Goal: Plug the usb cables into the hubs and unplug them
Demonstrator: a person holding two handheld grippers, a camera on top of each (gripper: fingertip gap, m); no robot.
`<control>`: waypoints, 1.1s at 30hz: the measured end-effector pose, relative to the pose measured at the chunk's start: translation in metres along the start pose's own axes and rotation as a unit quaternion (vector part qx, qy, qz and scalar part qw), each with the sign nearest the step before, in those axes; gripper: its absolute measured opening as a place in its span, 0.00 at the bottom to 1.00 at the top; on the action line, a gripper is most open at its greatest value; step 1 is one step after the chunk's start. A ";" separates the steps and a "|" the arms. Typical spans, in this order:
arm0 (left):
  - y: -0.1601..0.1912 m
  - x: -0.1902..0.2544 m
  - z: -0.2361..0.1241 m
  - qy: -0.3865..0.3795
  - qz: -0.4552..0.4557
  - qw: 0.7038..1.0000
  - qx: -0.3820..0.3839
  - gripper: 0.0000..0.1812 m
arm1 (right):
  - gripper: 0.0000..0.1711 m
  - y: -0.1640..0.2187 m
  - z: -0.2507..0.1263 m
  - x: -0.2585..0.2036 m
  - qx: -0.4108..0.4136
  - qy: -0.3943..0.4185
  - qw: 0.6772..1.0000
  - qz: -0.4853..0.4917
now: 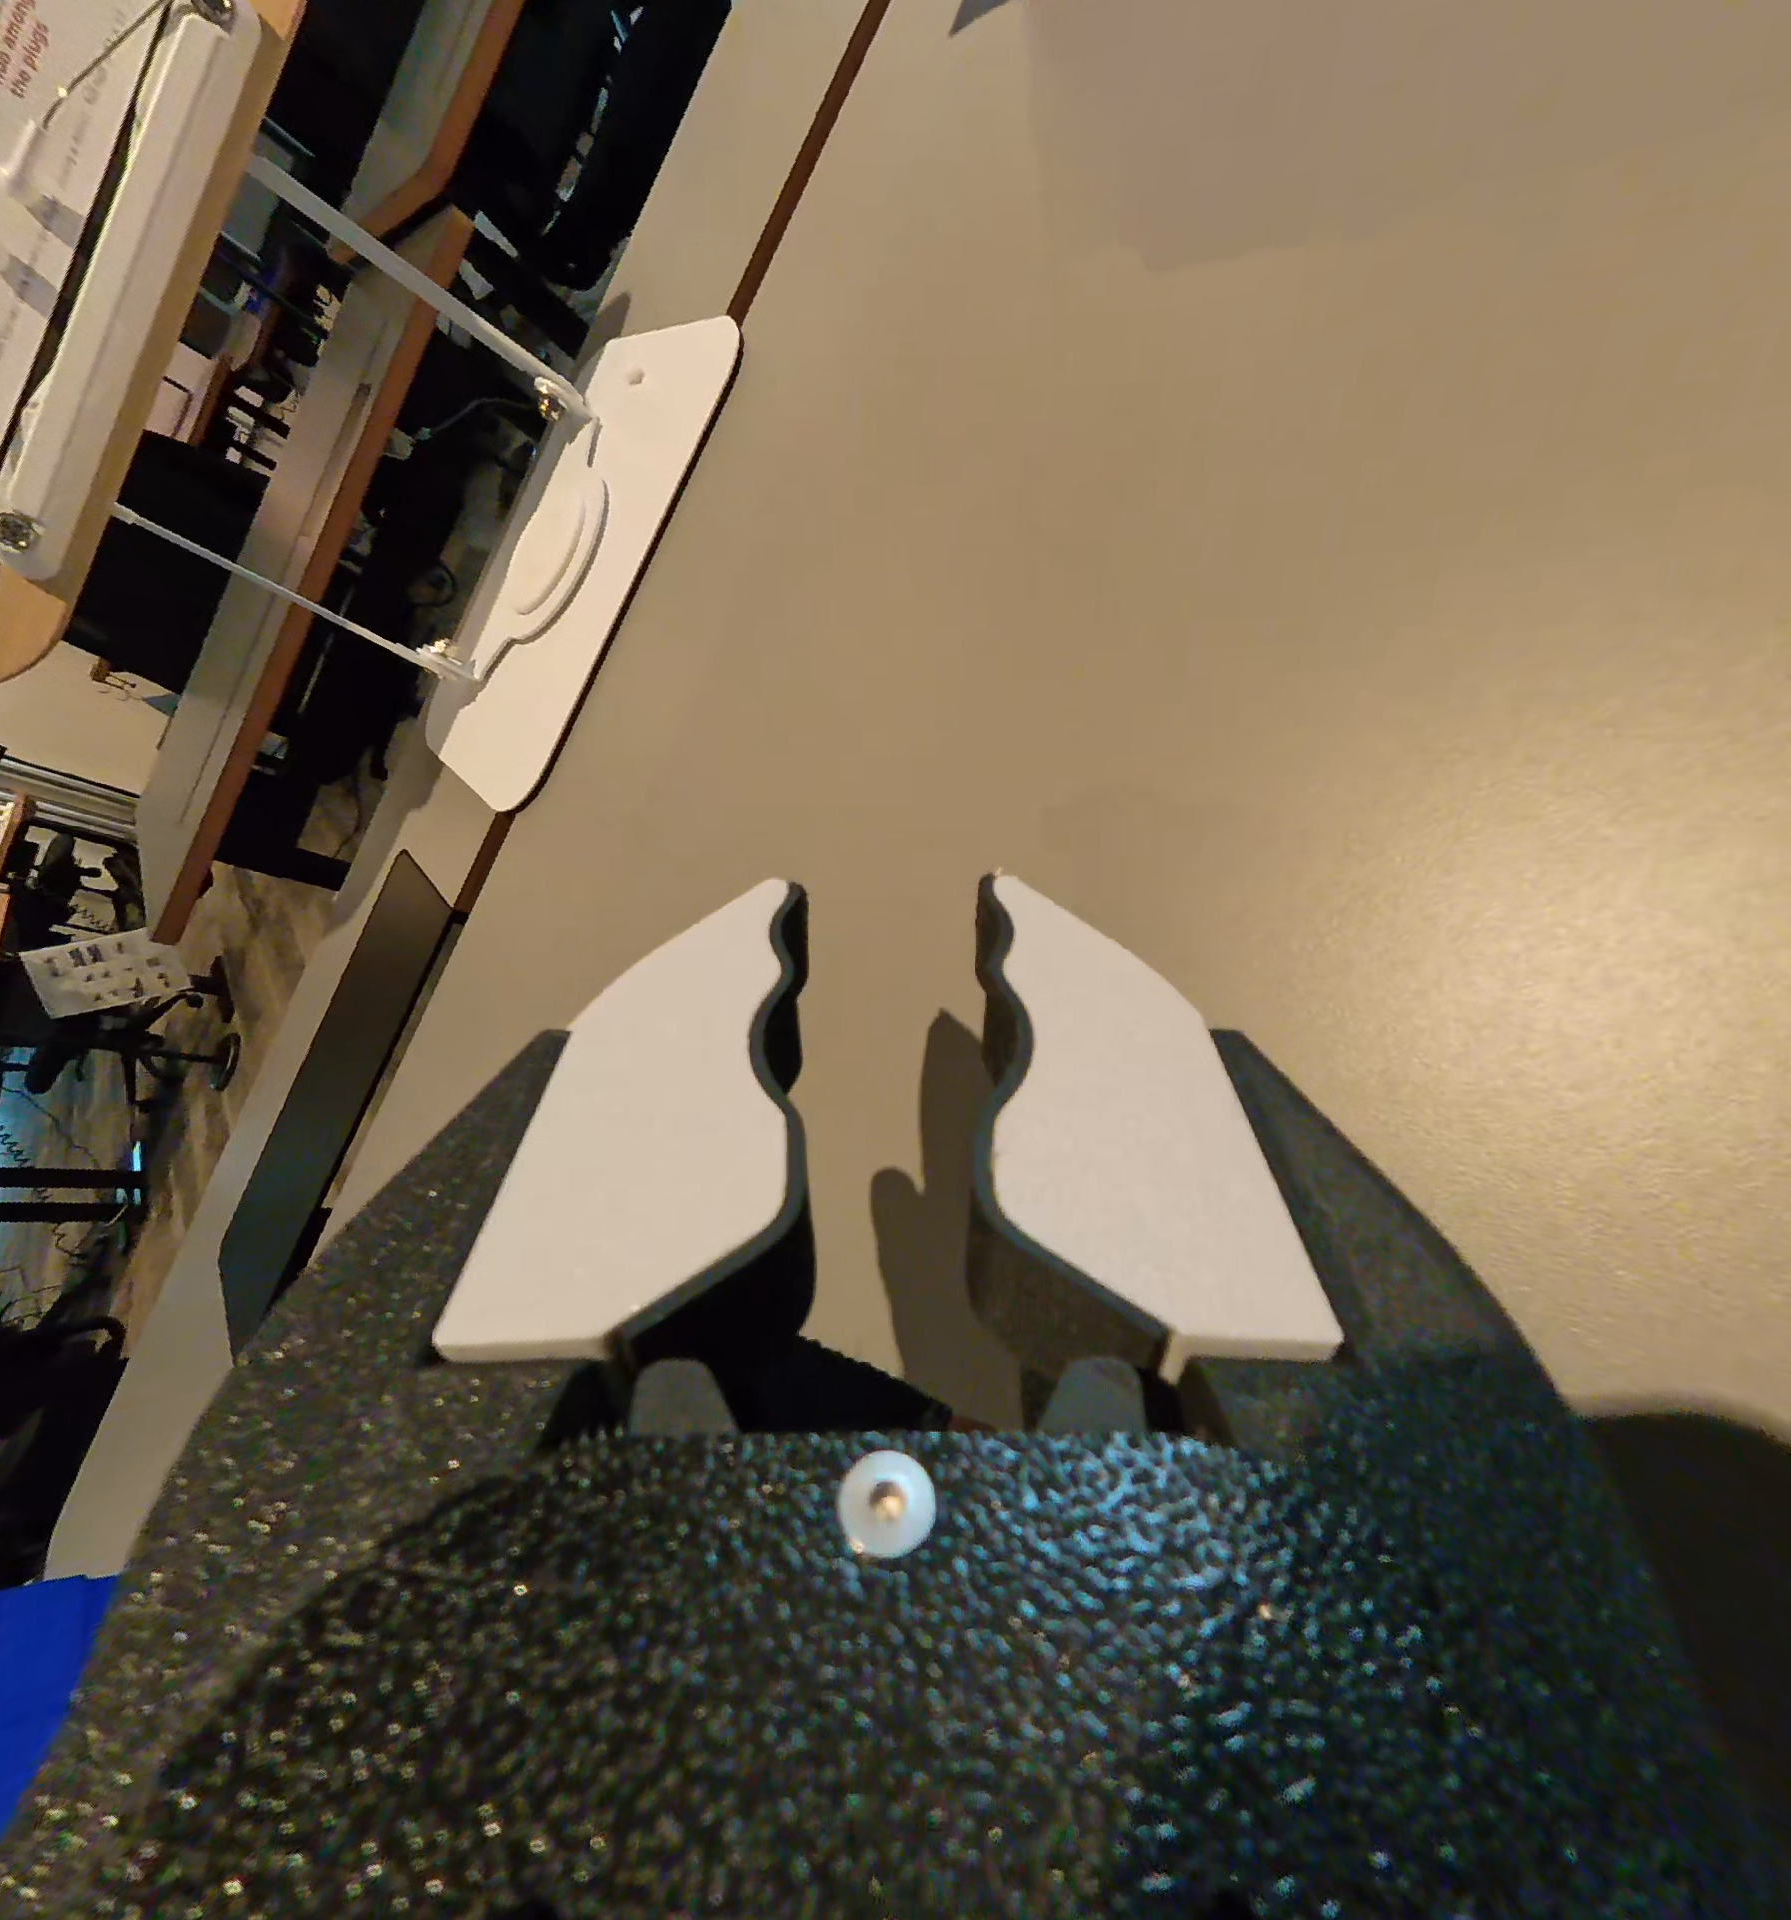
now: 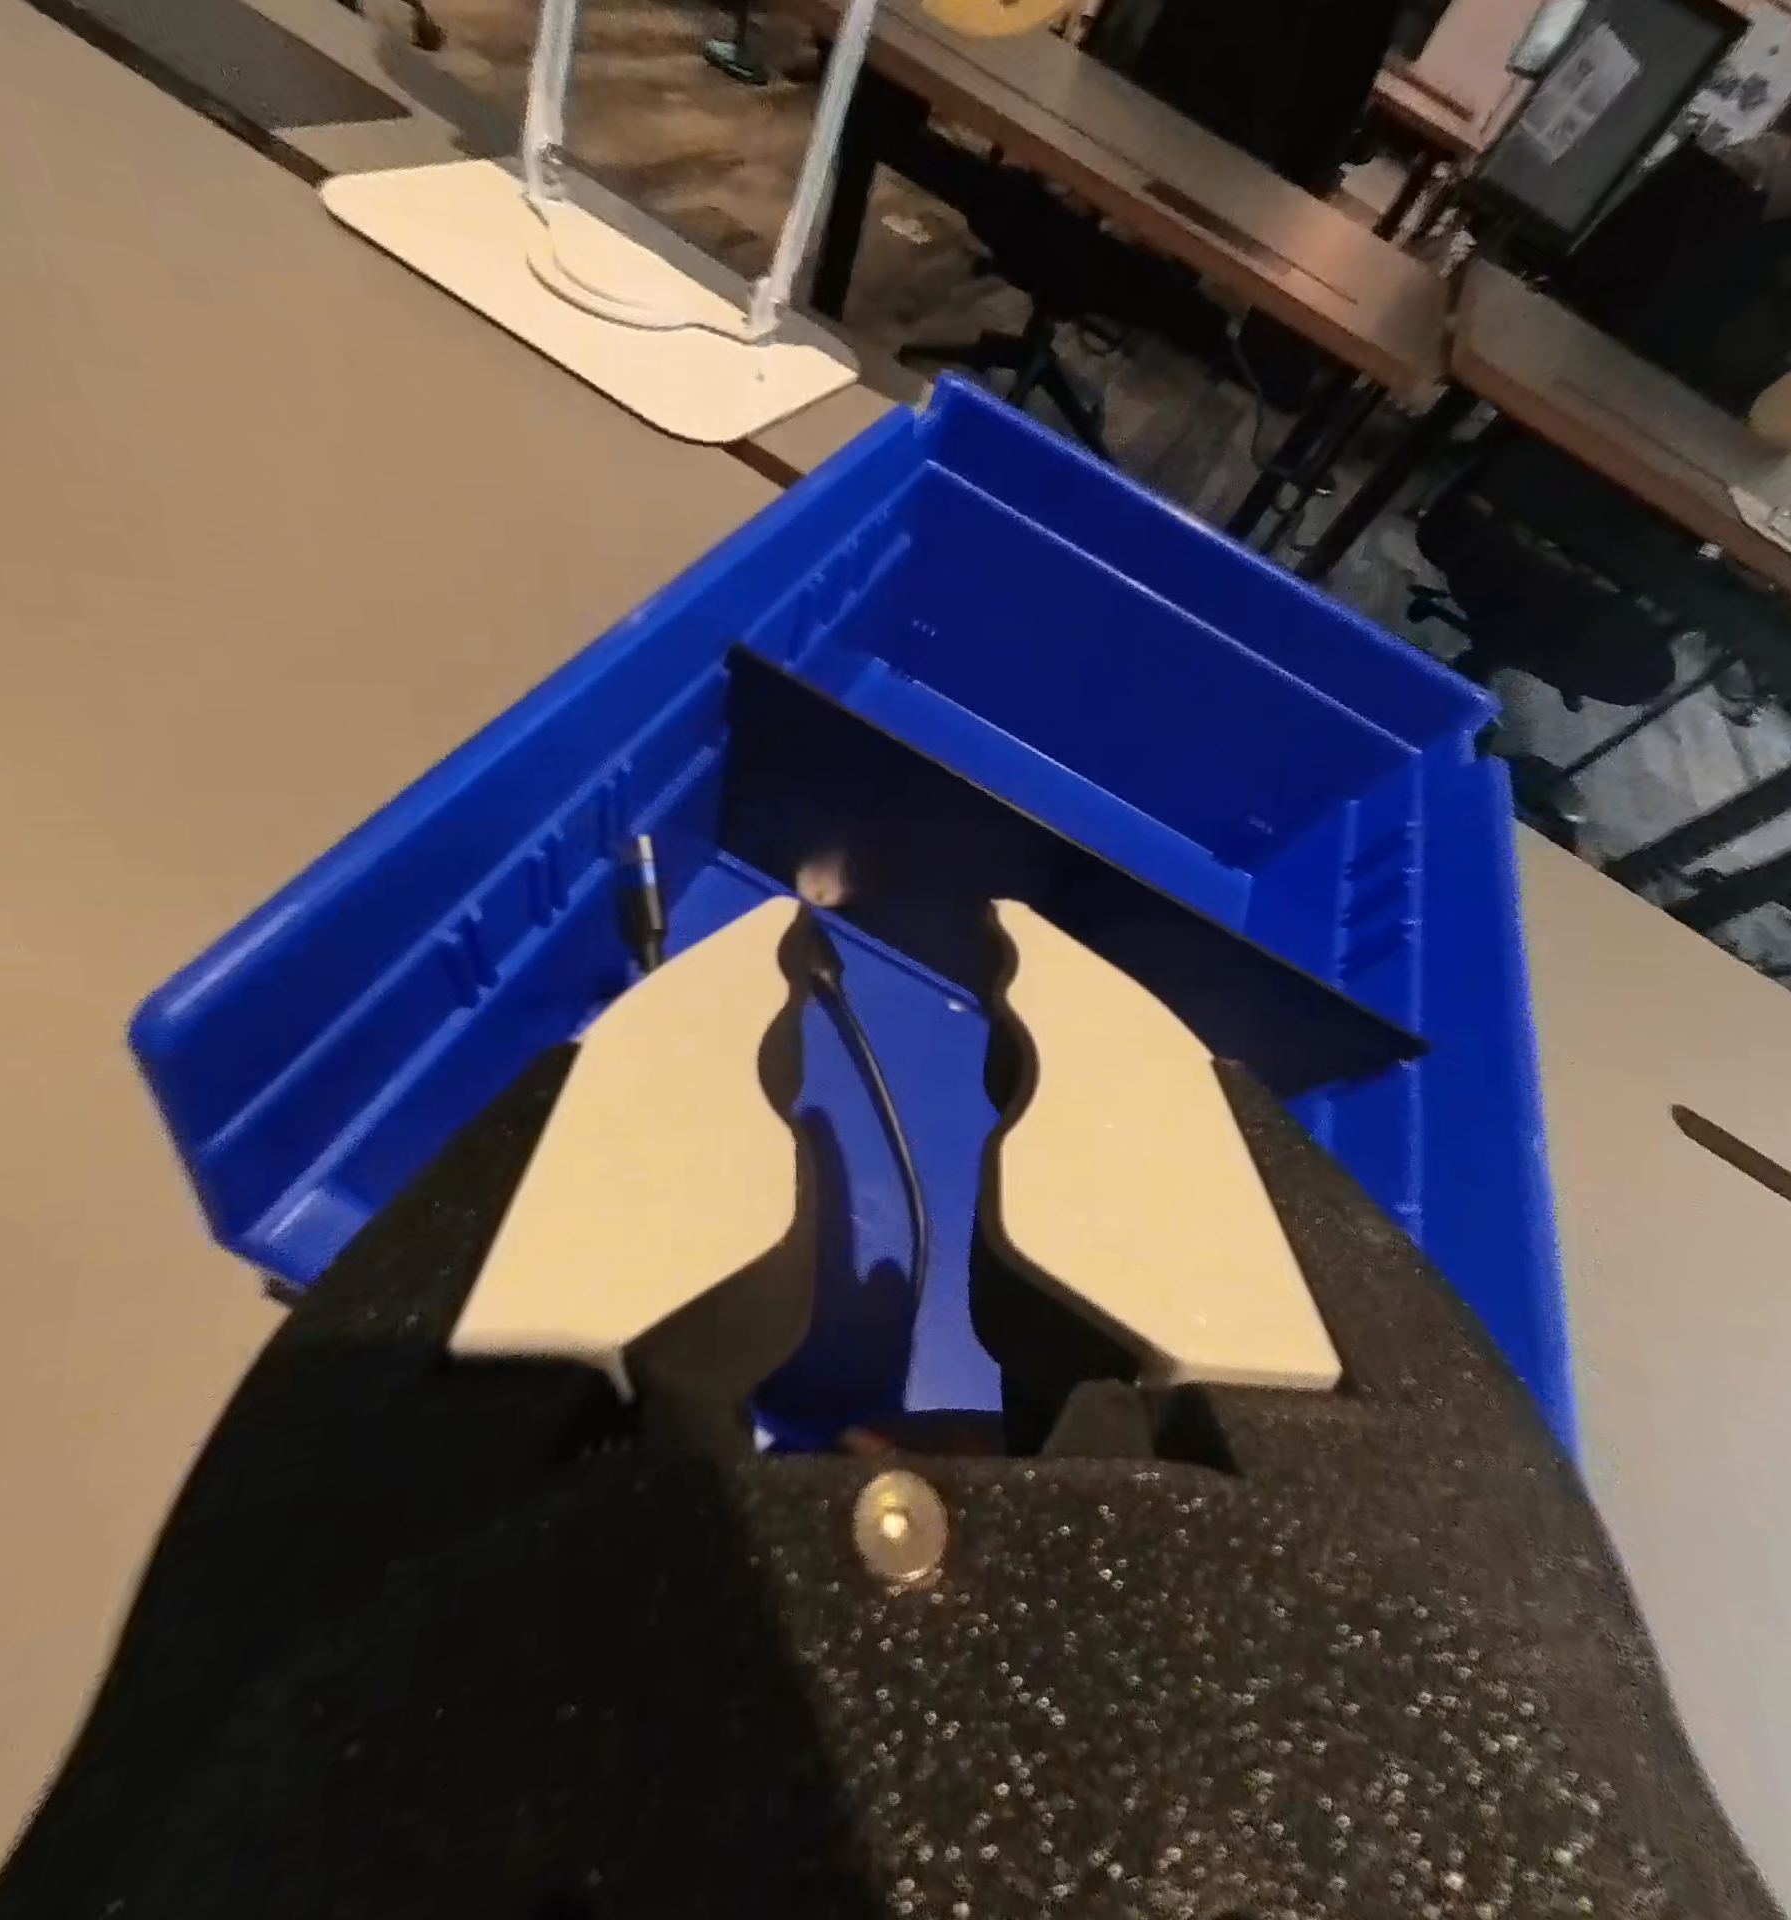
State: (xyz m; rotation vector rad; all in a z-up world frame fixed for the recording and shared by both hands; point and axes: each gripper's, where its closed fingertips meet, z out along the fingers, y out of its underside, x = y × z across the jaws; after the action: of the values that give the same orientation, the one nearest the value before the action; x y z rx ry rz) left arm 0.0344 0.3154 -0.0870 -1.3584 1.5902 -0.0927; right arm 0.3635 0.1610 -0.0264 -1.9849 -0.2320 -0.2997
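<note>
The right tongs [image 2: 896, 914] hang apart over the blue bin [image 2: 1473, 1091], where a black cable [image 2: 896, 1122] lies before the divider [image 2: 1026, 862], so fetching seems underway, needing descent, while the left tongs [image 1: 891, 894] wait apart above the surface [image 1: 1286, 520].

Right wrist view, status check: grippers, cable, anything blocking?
Left gripper open, over bare table. Right gripper open above blue bin. Black cable lying loose inside. Black divider just ahead.
</note>
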 end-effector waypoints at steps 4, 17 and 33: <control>0.000 -0.001 -0.001 -0.003 0.003 1.000 0.000 0.17 | 0.18 -0.013 -0.004 0.008 0.025 0.052 0.997 -0.049; 0.011 -0.056 -0.026 -0.045 -0.082 0.995 0.028 0.18 | 0.08 -0.144 -0.050 -0.237 0.352 -0.267 0.892 -0.101; 0.139 -0.278 -0.232 -0.274 -0.332 0.900 0.067 0.18 | 0.12 -0.087 0.016 -0.297 0.175 -0.367 0.912 -0.056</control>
State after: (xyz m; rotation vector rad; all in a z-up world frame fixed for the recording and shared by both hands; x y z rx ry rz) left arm -0.2621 0.4638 0.1138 -1.5887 0.6021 -0.2048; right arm 0.0578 0.2033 -0.0511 -1.6464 -0.8210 0.4138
